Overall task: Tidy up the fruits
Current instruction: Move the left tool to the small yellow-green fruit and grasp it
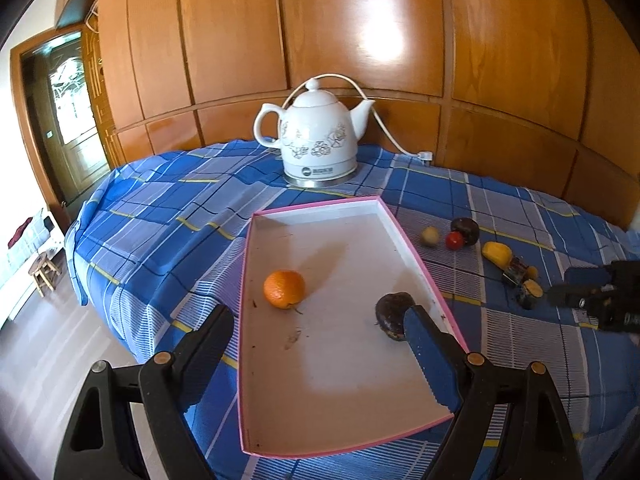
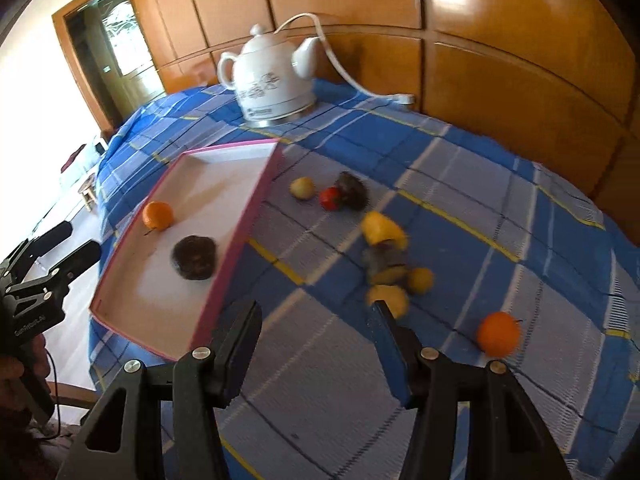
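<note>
A white tray with a pink rim [image 1: 340, 380] [image 2: 160, 300] lies on the blue checked cloth. In it are an orange [image 1: 284, 289] [image 2: 158, 216] and a dark wrinkled fruit [image 1: 390, 308] [image 2: 195, 258]. My left gripper [image 1: 318, 320] hangs open over the tray, its right finger [image 1: 424, 340] just in front of the dark fruit. My right gripper [image 2: 314, 320] is open and empty above the cloth, right of the tray. On the cloth lie a pale round fruit [image 2: 302, 188], a red fruit [image 2: 330, 199], a dark fruit [image 2: 352, 190], yellow pieces [image 2: 382, 230] and a second orange [image 2: 498, 334].
A white ceramic kettle [image 1: 316, 140] [image 2: 272, 80] stands at the back of the table, with its cord and plug [image 1: 424, 156] trailing right. Wooden panelling rises behind it. The table edge drops to the floor on the left, where a small stool [image 1: 44, 272] stands.
</note>
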